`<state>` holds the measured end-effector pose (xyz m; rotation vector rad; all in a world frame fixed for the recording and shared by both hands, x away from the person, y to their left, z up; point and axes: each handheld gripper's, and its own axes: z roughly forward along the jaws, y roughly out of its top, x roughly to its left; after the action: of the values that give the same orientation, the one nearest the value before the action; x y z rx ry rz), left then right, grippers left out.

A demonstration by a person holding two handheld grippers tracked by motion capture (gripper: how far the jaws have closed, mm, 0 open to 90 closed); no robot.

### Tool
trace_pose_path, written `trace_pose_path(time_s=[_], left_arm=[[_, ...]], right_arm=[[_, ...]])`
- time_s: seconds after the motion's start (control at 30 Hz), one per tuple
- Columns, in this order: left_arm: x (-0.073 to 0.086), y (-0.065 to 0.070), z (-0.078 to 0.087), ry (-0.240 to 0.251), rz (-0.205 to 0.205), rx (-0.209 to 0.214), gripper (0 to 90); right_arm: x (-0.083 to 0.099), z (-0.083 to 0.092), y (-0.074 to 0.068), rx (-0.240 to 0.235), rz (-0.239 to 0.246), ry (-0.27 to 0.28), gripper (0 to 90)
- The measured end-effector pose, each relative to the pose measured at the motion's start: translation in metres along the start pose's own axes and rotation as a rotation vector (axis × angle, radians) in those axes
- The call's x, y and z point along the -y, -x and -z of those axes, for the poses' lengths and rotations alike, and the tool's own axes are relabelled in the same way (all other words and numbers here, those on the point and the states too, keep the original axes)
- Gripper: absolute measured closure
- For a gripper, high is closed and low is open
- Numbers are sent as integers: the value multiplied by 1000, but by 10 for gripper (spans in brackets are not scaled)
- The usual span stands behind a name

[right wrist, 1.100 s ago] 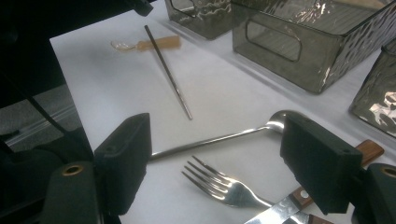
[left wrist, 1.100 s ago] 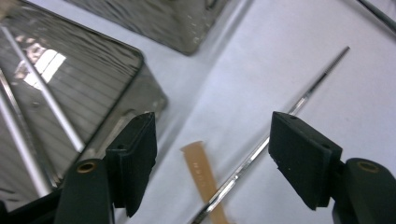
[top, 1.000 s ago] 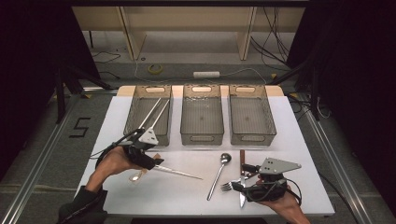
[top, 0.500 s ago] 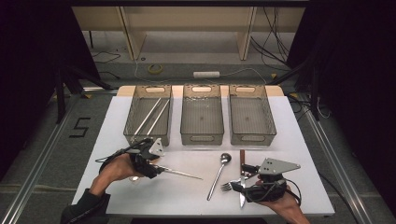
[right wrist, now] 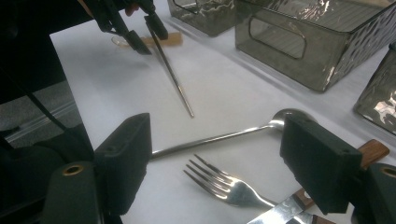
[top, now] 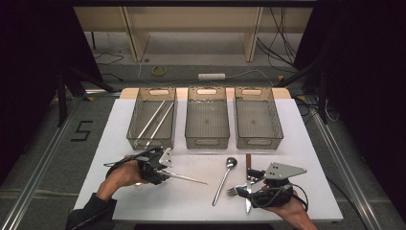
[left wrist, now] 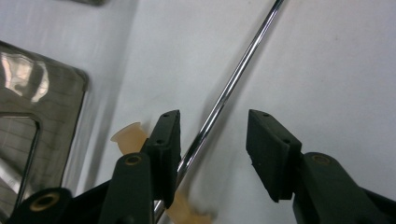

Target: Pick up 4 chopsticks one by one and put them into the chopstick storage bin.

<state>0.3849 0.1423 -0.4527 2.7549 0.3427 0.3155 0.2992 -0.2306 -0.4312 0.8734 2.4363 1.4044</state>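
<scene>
Cutlery sorting, partly done.
- Left gripper [top: 165, 173]: jaws just been closing around a metal chopstick [left wrist: 224, 95] lying on the table between them, one pad touching, not yet clamped.
- Left bin [top: 139, 122]: two chopsticks [top: 154, 120] filed.
- Right gripper [right wrist: 219, 168]: open, empty (poised over fork [right wrist: 224, 186]); spoon [top: 224, 179] and knife [top: 248, 184] beside it, unsorted.

slim steel chopstick [top: 187, 178], flat on table
</scene>
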Motion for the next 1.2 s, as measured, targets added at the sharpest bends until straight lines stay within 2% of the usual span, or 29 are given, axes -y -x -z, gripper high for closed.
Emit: trace_pose_path(time_s=[0.07, 0.13, 0.23, 0.3, 0.37, 0.4, 0.67, 0.9, 1.07, 1.2], left_arm=[[0, -1, -3, -7, 6, 3, 566], [0, -3, -4, -19, -6, 9, 595], [-1, -5, -7, -16, 9, 10, 618], [-2, -6, -7, -25, -3, 14, 628], [-2, -7, -8, -35, -5, 22, 648], [-2, -7, -9, -26, 6, 22, 657], [-2, -11, -13, -64, -6, 38, 701], [-1, -13, -14, -60, 1, 52, 709], [0, -15, -15, -47, 24, 60, 707], [0, -15, -15, -50, 11, 67, 721]], right_arm=[[0, 0, 0, -1, 0, 0, 259], [0, 0, 0, -2, -1, 0, 259], [0, -1, 0, -4, -1, -1, 259], [0, -1, 0, -4, 1, -3, 260], [0, -1, 0, -6, 2, -3, 260], [0, -1, 0, -6, 3, -3, 259], [0, -1, 0, -6, 3, -3, 262], [0, -2, 0, -6, 4, -9, 262], [0, -2, 0, -6, 4, -9, 263], [0, -2, 0, -7, 3, -9, 263]])
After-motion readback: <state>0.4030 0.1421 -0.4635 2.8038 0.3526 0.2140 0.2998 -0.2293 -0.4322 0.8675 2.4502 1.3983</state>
